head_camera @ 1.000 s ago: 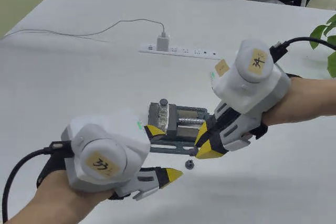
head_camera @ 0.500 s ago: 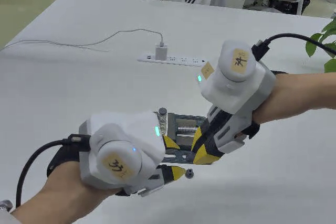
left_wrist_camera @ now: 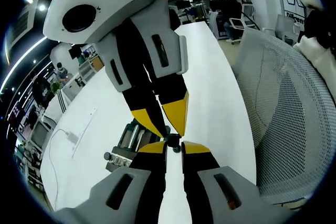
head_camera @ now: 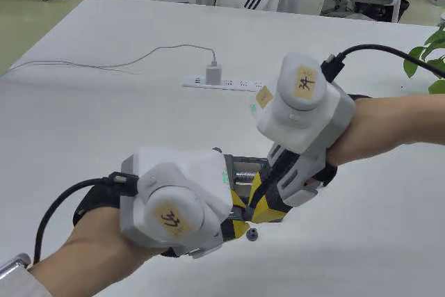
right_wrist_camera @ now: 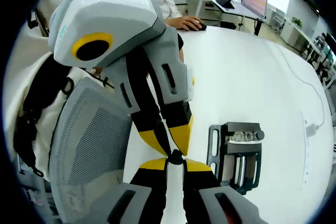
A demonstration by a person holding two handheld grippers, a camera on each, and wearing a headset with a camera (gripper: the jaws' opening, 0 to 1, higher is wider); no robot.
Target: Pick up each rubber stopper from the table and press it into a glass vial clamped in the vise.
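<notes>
Tips of my left gripper [left_wrist_camera: 174, 149] and my right gripper [right_wrist_camera: 176, 165] meet nose to nose just beside the vise [head_camera: 243, 170], on its side nearest me. Each pair of jaws is drawn close, with a narrow slot left between them. The small dark rubber stopper [head_camera: 252, 234] sits where the four yellow tips converge. In the head view it looks to rest on the white table [head_camera: 104, 123], just beside the vise's base. Whether either pair actually pinches it, I cannot tell. The glass vial [right_wrist_camera: 243, 136] is clamped in the vise, apart from my tips. A power strip [head_camera: 224, 84] lies well beyond the vise.
</notes>
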